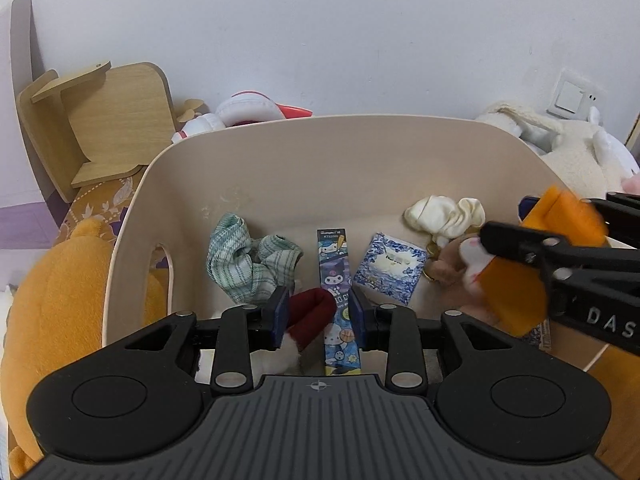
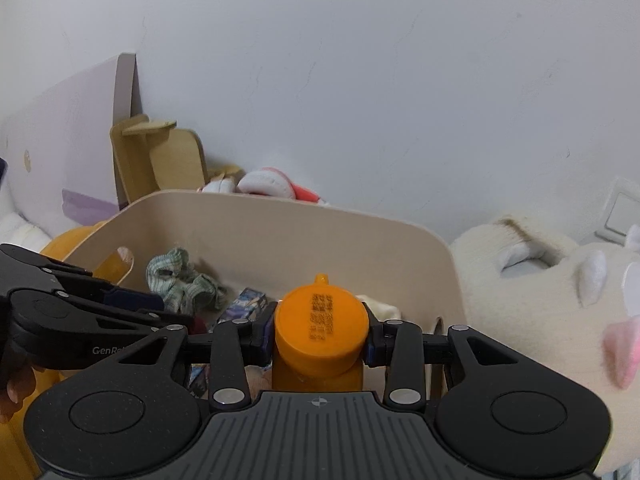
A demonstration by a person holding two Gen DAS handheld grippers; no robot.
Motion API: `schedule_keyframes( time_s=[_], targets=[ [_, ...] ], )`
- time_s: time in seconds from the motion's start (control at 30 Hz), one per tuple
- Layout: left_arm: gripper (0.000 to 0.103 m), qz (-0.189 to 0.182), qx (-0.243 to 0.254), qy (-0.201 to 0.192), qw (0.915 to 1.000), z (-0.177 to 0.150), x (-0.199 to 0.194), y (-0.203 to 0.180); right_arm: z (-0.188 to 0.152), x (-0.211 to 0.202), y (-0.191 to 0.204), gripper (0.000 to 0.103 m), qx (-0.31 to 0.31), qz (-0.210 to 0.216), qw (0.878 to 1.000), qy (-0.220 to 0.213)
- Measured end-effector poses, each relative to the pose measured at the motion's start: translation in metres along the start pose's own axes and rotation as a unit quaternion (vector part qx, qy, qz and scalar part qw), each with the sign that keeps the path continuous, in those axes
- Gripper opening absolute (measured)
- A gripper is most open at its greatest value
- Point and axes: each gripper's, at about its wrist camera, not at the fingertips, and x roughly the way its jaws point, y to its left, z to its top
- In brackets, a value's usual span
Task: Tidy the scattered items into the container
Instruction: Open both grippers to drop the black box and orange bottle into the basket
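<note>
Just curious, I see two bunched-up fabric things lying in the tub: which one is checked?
The green-and-white cloth by the tub's left wall with the handle hole. The other bundle, at the far right, is plain cream.

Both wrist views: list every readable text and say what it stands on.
"DAS": right hand-held gripper, cut off at the frame edge.
"GenRo": left hand-held gripper, rest hidden.
"10 C": cartoon box, partly hidden; its top line is too small to read.
Orange bottle cap: embossed marks, too blurred to read.
Blue packet: blurred.
</note>
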Motion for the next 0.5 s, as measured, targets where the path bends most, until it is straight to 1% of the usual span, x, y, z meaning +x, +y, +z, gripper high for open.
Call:
schedule_keyframes(
  time_s=[0.03,0.07,0.1,0.13,0.17,0.27,0.33,0.47,0.5],
  targets=[
    [0.051,-0.001,0.001,-0.003,1.0000,0.000,-0.002,-0.001,0.000,-0.001,0.001,0.058,0.000,0.002,1.000,-0.003],
    [0.060,-0.001,0.003,-0.007,1.0000,0.000,-0.003,-0.001,0.000,-0.004,0.003,0.061,-0.002,0.004,1.000,-0.008],
    [0.066,0.001,0.002,-0.011,0.9999,0.000,-0.005,-0.002,0.001,-0.007,0.005,0.068,-0.004,0.004,1.000,-0.014],
    [0.066,0.002,-0.001,-0.014,0.9999,0.000,-0.006,-0.002,0.002,-0.010,0.007,0.076,-0.007,0.002,1.000,-0.020],
    [0.068,0.001,-0.004,-0.015,0.9999,0.001,-0.008,-0.002,0.003,-0.013,0.009,0.078,-0.011,-0.001,1.000,-0.026],
    [0.072,-0.004,-0.010,-0.015,0.9998,0.001,-0.011,-0.002,0.005,-0.020,0.010,0.080,-0.014,-0.010,0.999,-0.034],
    [0.074,-0.003,-0.006,-0.018,0.9998,0.000,-0.015,-0.004,0.005,-0.024,0.009,0.089,-0.009,-0.013,0.999,-0.037],
    [0.077,0.000,-0.003,-0.022,0.9998,-0.003,-0.020,-0.006,0.002,-0.033,0.005,0.091,-0.001,-0.017,0.999,-0.043],
    [0.078,0.000,-0.004,-0.022,0.9998,-0.004,-0.022,-0.006,0.001,-0.035,0.005,0.095,0.000,-0.018,0.999,-0.043]
  ],
)
